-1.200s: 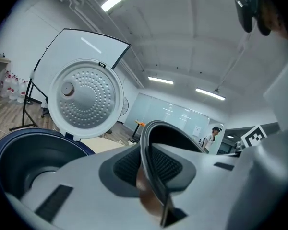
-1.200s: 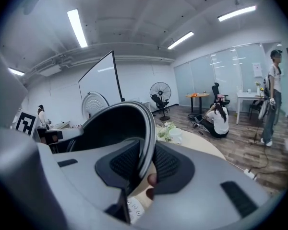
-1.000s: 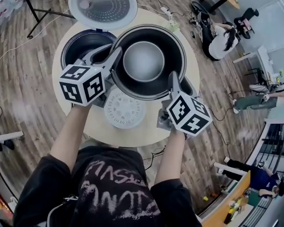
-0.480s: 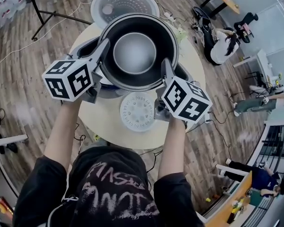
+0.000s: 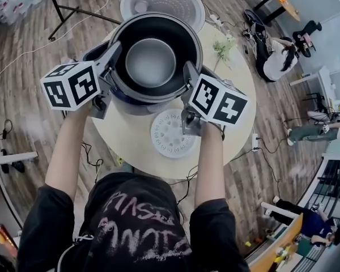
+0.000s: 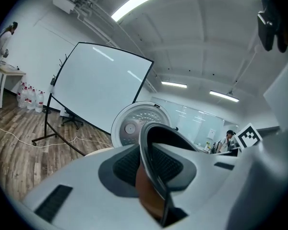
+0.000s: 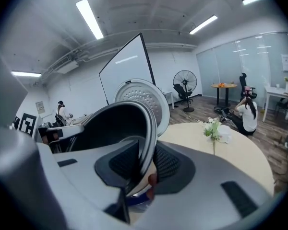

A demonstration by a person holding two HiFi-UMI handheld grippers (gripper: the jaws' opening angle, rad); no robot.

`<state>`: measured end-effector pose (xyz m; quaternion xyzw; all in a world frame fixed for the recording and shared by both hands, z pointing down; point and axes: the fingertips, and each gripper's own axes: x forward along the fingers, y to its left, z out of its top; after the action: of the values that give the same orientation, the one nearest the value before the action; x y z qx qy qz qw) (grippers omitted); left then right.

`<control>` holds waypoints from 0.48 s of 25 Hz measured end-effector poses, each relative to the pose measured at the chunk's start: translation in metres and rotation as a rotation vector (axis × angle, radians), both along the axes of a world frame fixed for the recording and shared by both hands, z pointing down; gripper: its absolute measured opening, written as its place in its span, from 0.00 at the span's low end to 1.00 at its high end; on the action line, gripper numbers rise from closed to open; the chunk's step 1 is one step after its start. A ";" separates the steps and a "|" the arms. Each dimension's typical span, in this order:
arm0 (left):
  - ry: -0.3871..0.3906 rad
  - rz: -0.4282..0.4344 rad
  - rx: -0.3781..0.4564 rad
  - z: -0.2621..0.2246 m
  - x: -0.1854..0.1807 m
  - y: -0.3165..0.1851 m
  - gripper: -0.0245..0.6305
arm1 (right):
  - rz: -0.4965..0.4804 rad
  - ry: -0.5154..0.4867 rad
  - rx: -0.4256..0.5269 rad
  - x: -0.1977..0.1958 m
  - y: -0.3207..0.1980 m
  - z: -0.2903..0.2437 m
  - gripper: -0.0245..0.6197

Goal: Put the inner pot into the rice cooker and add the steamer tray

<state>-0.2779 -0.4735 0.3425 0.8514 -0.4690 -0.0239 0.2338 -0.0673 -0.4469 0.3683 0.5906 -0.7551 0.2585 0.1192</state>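
Note:
A dark inner pot (image 5: 158,27) with a silvery bottom hangs over the rice cooker (image 5: 136,104) and hides most of its opening. My left gripper (image 5: 114,55) is shut on the pot's left rim, and the thin rim (image 6: 151,162) runs between its pads. On the right rim my right gripper (image 5: 188,75) is shut as well, with the rim (image 7: 144,143) clamped between its pads. The cooker's lid (image 5: 161,1) stands open at the back. A white perforated steamer tray (image 5: 173,134) lies flat on the round table (image 5: 238,112), near me.
A small bunch of flowers (image 5: 222,47) lies on the table to the right of the cooker. A whiteboard on a black stand (image 6: 101,90) is behind the table. A person (image 5: 277,52) sits on the floor at the right, and cables run across the wood floor.
Both grippers have carried the pot away from me, from the table's middle to above the cooker. The cooker's open cavity, seen at the left before, is now covered by the pot.

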 end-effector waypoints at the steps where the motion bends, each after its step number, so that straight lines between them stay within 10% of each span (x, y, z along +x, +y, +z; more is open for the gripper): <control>1: -0.006 0.002 -0.018 0.003 0.000 -0.002 0.17 | -0.005 -0.006 -0.018 -0.001 -0.003 0.004 0.19; 12: -0.067 -0.005 -0.222 0.051 -0.008 -0.018 0.18 | -0.066 -0.007 -0.229 -0.010 -0.021 0.049 0.20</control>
<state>-0.2861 -0.4914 0.3939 0.8194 -0.4783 0.0560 0.3110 -0.0773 -0.4681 0.4177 0.5469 -0.7401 0.3413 0.1917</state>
